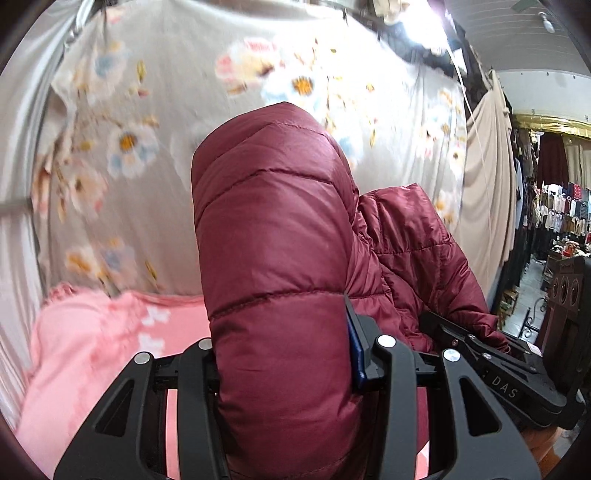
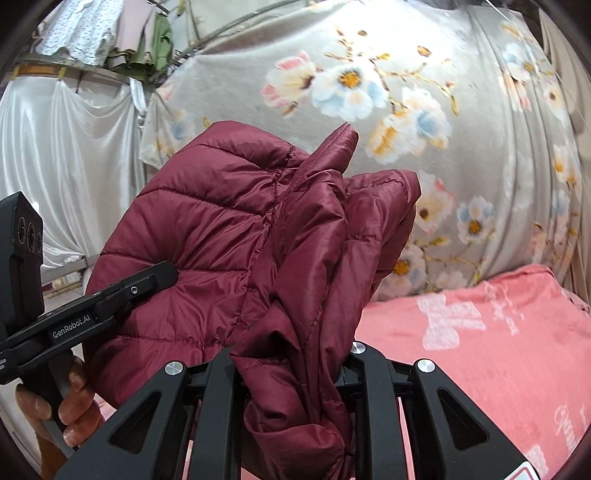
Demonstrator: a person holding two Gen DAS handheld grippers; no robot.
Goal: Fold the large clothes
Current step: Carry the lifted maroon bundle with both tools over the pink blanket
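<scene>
Both fisheye views are evenly, softly lit, with dark vignetted corners and curved edges. In the left wrist view the floral sheet (image 1: 140,147) is motion-blurred and a bright glare (image 1: 424,33) burns out the top; the right wrist view is sharper.

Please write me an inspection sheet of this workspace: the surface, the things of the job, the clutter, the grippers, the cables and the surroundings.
Surface: pink patterned blanket, bare where it shows.
Job's things: one maroon quilted puffer jacket, lifted off the blanket and bunched between both grippers.
Clutter: nothing seen on the blanket.
Grippers: left gripper shut on a thick padded fold of the jacket; right gripper shut on a thinner gathered bundle of it. A hand holds the left gripper's handle.
Cables: a thin white cord hangs at the right of the left wrist view; nothing seen near the grippers.
Surroundings: grey floral sheet hung behind; white satin drape; racks of hanging clothes far right.
</scene>
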